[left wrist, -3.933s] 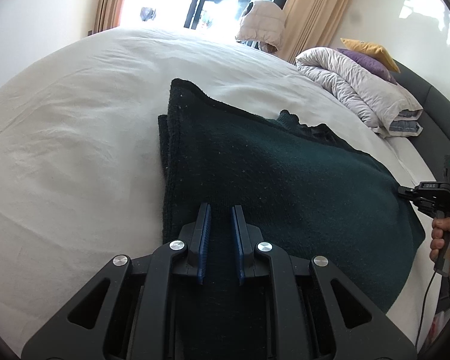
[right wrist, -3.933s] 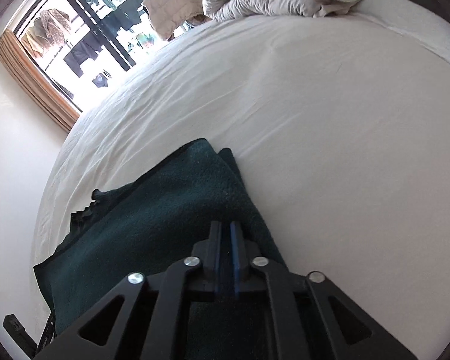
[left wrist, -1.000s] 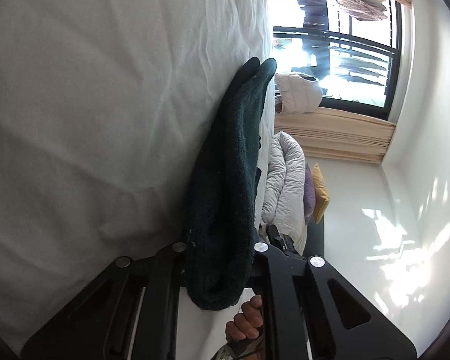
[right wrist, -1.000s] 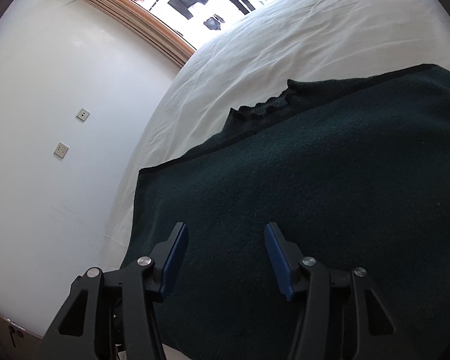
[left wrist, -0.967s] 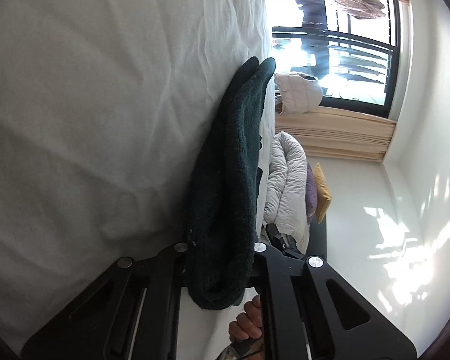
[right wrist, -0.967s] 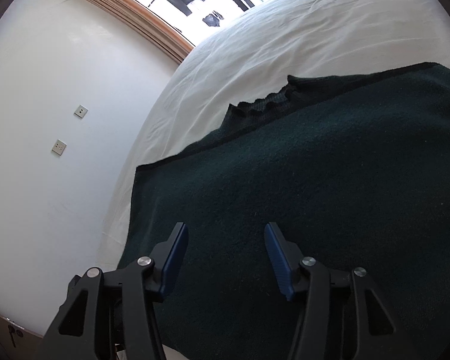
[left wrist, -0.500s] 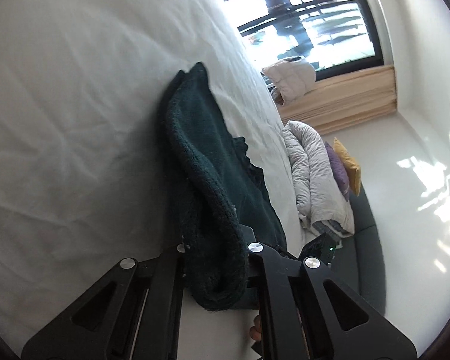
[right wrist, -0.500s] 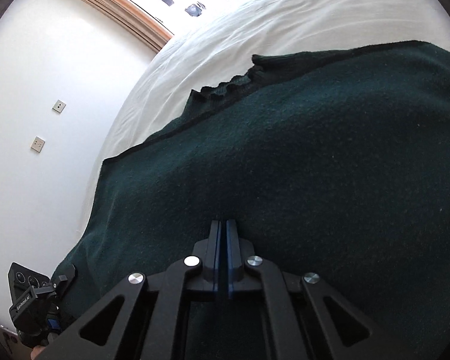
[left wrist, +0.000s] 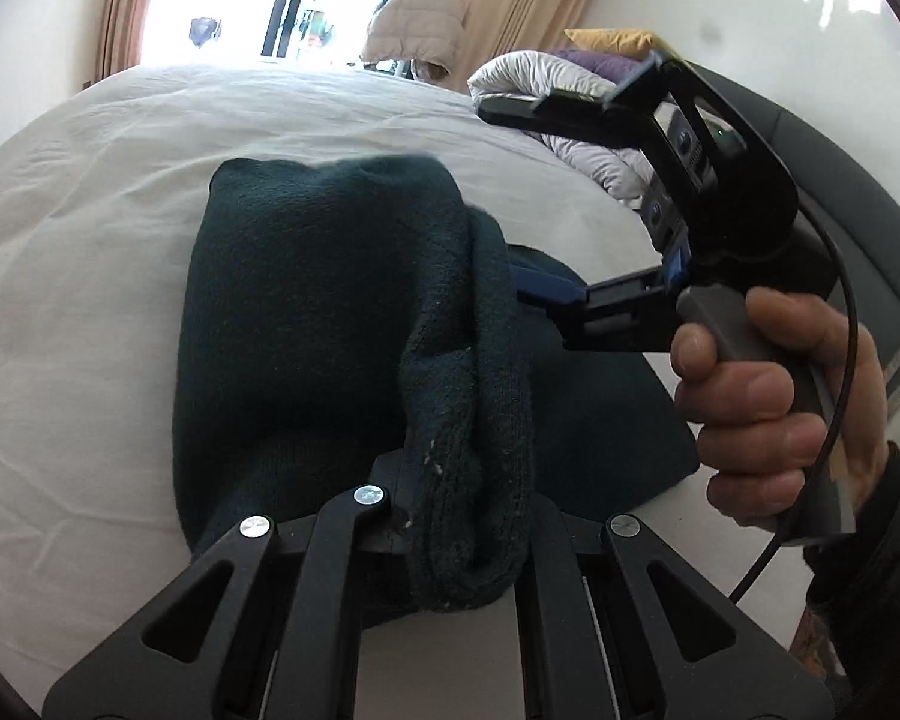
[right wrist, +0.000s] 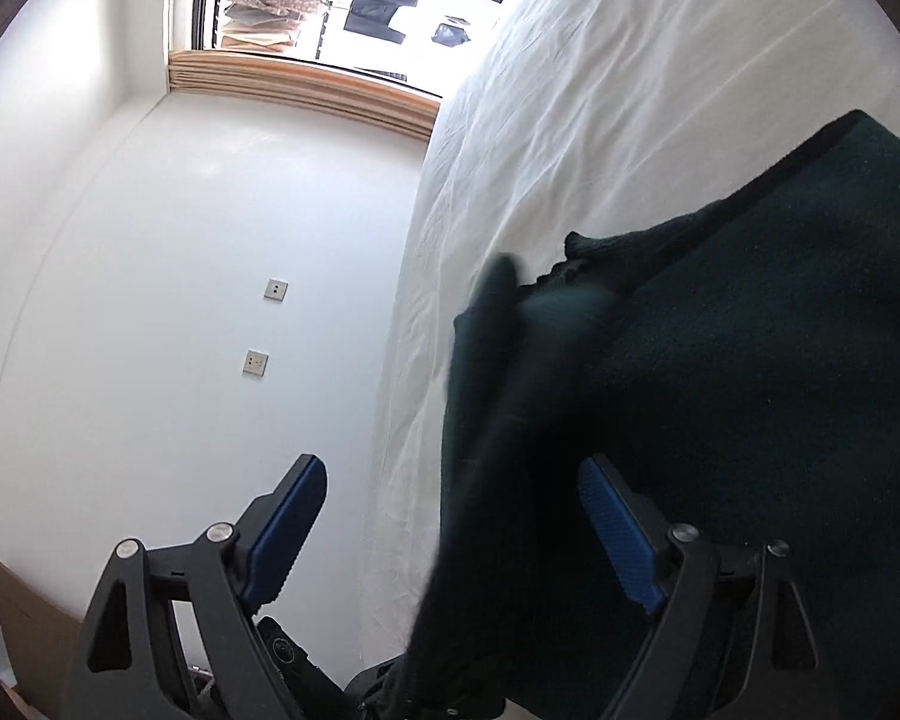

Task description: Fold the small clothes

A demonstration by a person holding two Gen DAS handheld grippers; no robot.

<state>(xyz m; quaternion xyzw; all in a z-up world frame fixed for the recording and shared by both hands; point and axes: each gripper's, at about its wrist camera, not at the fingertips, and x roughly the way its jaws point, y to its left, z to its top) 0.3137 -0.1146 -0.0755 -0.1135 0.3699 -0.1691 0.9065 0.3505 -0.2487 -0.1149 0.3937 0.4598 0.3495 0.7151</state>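
Note:
A dark green knitted garment [left wrist: 306, 324] lies partly on the white bed [left wrist: 90, 228]. My left gripper [left wrist: 450, 498] is shut on a bunched edge of it, lifted and draped over the fingers. My right gripper [left wrist: 528, 291], held in a hand, sits just right of the raised fold with its blue pads at the cloth. In the right wrist view the right gripper [right wrist: 450, 534] is open, and a blurred hanging fold of the garment [right wrist: 720, 420] lies between its blue fingers [right wrist: 288, 516].
A rolled grey duvet [left wrist: 570, 96] and purple and yellow pillows [left wrist: 606, 48] lie at the bed's far right by a dark headboard [left wrist: 858, 204]. A window with curtains [left wrist: 306, 0] is beyond the bed. A white wall with sockets [right wrist: 270, 324] is at the bed's edge.
My left gripper has swung round and lifted the bunched garment edge over the rest. My right gripper, shut half a second ago, has opened and come close to the left.

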